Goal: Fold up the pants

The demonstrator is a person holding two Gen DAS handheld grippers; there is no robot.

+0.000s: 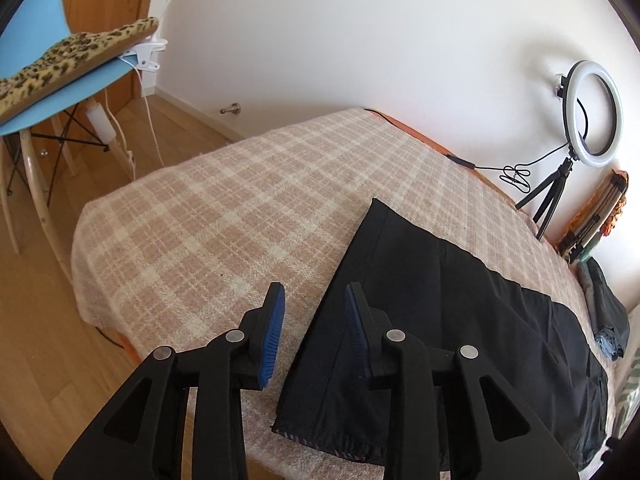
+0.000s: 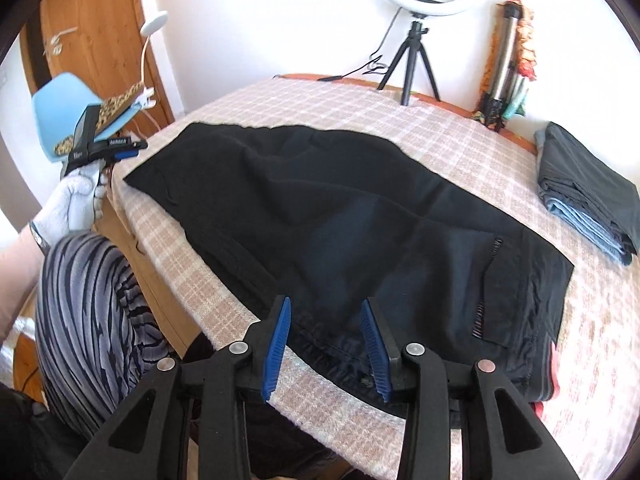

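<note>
Right claw (image 2: 325,312): nearest the right wrist camera, poised above the near edge of the black pants (image 2: 340,208) at the waistband end. Its blue pads (image 2: 276,344) stand apart with nothing gripped; the fabric lies beneath the gap, not pinched.

Left claw (image 1: 314,300): jaws likewise parted and empty. One pad sits over the checked blanket (image 1: 192,216), the other over the hem end of the pants (image 1: 420,300). In the right wrist view this claw (image 2: 120,151) appears at the far left, carried by a hand in a white glove (image 2: 76,200), just off the leg end of the garment.

Pants: spread lengthwise across the blanket-covered desk (image 2: 460,148), lying flat with mild wrinkles. The leg hems point toward the left claw; the waistband, with a zipped pocket (image 2: 486,288), lies toward the right claw.

Other items: a stack of folded garments (image 2: 588,192) rests on the blanket beyond the waistband, apart from the pants. A ring light on a tripod (image 2: 416,12) stands at the far edge against the wall. A blue chair (image 1: 48,92) with a leopard-print cushion (image 1: 76,60) stands on the wooden floor past the leg end. The person's striped garment (image 2: 92,320) shows at lower left in the right wrist view.
</note>
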